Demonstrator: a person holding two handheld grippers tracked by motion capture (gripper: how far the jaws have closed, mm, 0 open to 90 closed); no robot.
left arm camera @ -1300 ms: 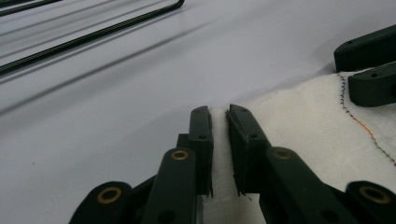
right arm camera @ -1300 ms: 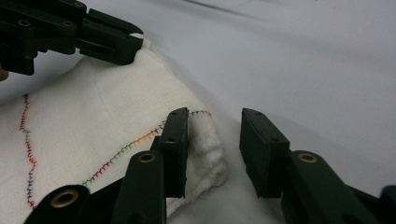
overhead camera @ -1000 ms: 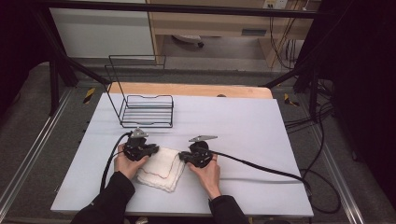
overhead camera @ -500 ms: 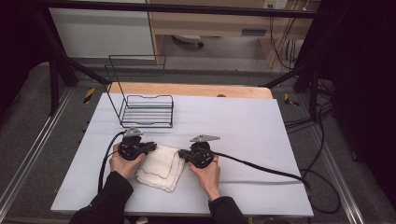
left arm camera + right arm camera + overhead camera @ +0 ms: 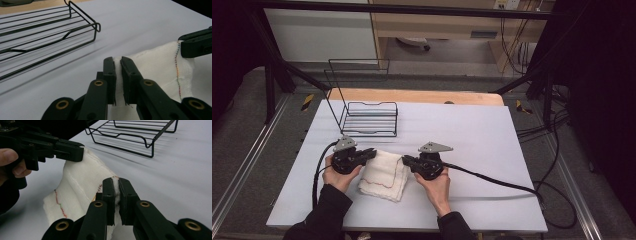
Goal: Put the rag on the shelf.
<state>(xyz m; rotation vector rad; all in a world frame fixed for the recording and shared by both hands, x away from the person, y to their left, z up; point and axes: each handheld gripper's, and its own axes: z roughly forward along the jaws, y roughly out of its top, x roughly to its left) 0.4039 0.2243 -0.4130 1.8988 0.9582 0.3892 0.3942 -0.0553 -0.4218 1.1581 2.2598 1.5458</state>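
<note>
Near the table's front, left tongs (image 5: 373, 152) and right tongs (image 5: 405, 160) each pinch the white cloth's (image 5: 384, 175) corners.

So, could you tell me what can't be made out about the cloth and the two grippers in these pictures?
- High view: the pinched corners of the white cloth are hidden by the left gripper and right gripper.
- Left gripper view: the cloth's near part is covered by the jaws and cut off by the bottom edge.
- Right gripper view: the cloth's underside faces the table.
- All views: the folded layers cannot be counted.
- High view: the wire rack's thin back frame fades into the dark floor.
</note>
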